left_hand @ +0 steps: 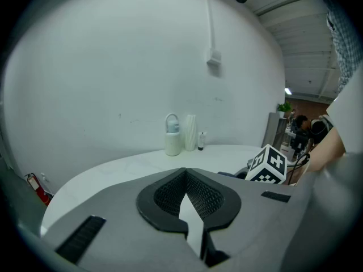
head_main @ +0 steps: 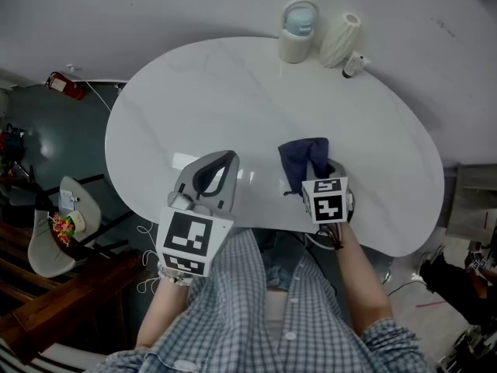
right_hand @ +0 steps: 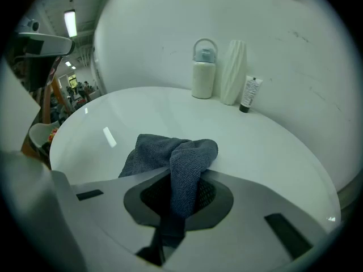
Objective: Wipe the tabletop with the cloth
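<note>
A dark blue cloth (head_main: 299,155) lies bunched on the white oval table (head_main: 233,92) near its front edge. My right gripper (head_main: 320,166) is shut on the cloth's near end. In the right gripper view a fold of the cloth (right_hand: 170,152) rises between the jaws of that gripper (right_hand: 189,174) and the rest spreads on the tabletop (right_hand: 261,146). My left gripper (head_main: 227,158) hovers over the table's front left part, shut with nothing in it. In the left gripper view its tips (left_hand: 184,171) meet over the bare tabletop (left_hand: 130,166).
At the table's far edge stand a white bottle with a blue cap (head_main: 298,31), a ribbed white vase (head_main: 340,39) and a small tube (head_main: 354,65). A red extinguisher (head_main: 66,86) and a chair (head_main: 58,228) are on the floor at left.
</note>
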The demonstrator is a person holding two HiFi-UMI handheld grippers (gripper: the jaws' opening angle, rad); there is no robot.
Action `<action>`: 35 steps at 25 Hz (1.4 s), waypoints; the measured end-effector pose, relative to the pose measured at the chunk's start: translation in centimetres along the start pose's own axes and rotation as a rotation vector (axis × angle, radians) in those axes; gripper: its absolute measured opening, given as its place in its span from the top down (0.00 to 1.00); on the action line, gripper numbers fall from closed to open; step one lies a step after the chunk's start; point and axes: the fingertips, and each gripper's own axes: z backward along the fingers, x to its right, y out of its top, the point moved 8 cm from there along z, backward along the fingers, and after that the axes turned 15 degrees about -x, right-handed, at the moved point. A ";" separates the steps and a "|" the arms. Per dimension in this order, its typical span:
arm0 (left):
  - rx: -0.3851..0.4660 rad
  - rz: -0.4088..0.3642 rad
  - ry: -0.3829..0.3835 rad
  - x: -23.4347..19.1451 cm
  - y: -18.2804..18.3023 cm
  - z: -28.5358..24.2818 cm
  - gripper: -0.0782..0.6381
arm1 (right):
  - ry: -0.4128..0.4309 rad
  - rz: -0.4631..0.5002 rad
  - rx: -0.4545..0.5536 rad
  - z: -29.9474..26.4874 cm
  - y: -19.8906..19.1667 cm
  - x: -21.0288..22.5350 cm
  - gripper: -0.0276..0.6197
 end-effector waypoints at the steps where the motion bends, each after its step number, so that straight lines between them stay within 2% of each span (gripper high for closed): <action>1: -0.001 0.004 0.003 -0.2 -0.1 0.1 0.89 | 0.009 0.019 0.002 -0.1 0.5 -0.6 0.91; 12: -0.006 0.031 0.039 -2.0 -1.2 1.4 0.89 | 0.075 0.213 0.047 -1.5 4.7 -6.7 0.91; 17: -0.009 0.043 0.040 -2.2 -1.6 1.5 0.89 | 0.156 0.337 0.045 -1.9 5.9 -9.7 0.91; 21: -0.009 0.049 0.040 -2.3 -1.6 1.5 0.89 | 0.182 0.405 0.049 -2.0 6.6 -11.4 0.91; 28: -0.007 0.043 0.035 -2.2 -1.2 1.1 0.89 | 0.188 0.406 0.059 -2.1 6.9 -10.9 0.91; 35: -0.005 0.025 0.013 -1.2 -0.3 0.0 0.89 | 0.145 0.309 0.064 -2.4 6.9 -7.3 0.91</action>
